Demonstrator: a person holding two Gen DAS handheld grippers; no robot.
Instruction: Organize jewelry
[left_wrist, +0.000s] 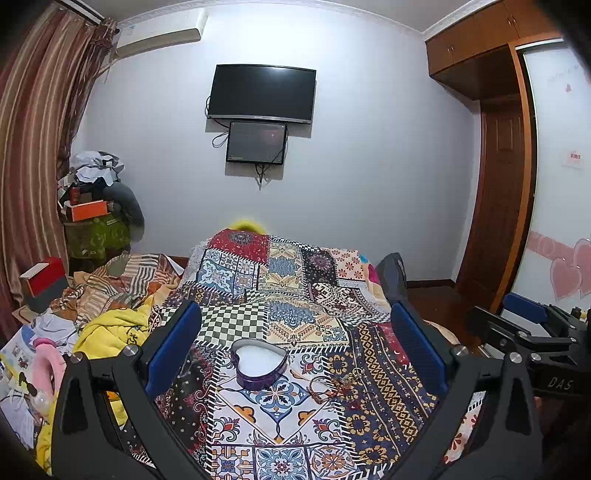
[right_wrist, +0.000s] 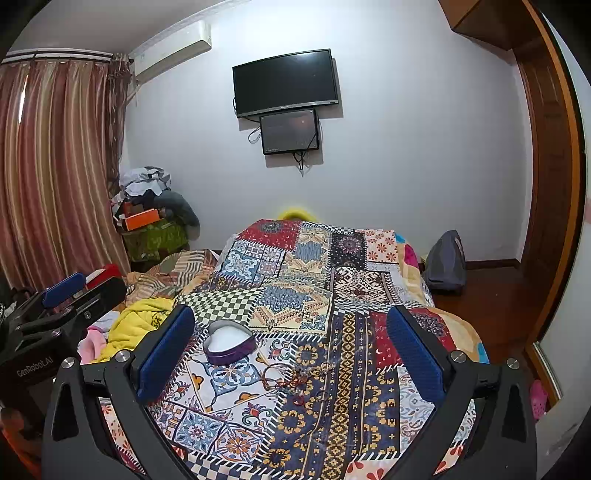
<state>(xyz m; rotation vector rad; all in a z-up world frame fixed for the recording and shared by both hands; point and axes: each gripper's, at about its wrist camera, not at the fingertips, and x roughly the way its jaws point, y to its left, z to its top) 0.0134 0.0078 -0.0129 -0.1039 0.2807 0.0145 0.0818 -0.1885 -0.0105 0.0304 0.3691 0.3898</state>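
Jewelry (left_wrist: 334, 386) is lying tangled at centre frame on the patchwork bedspread (left_wrist: 295, 288), beside a heart-shaped box (left_wrist: 259, 363); a television (left_wrist: 261, 94) is hanging upper centre. Left gripper (left_wrist: 295, 350) and right gripper (right_wrist: 291, 350) are both hovering spread, holding nothing.

left tool (left_wrist: 295, 345) spread wide, right tool (right_wrist: 291, 349) spread wide, both empty

Even, soft indoor light; sharp focus; strong fisheye warping, dark corners.

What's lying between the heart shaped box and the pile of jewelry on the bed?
Only bare patterned bedspread; the heart box and the jewelry lie apart, nothing between them. The right wrist view shows it best.
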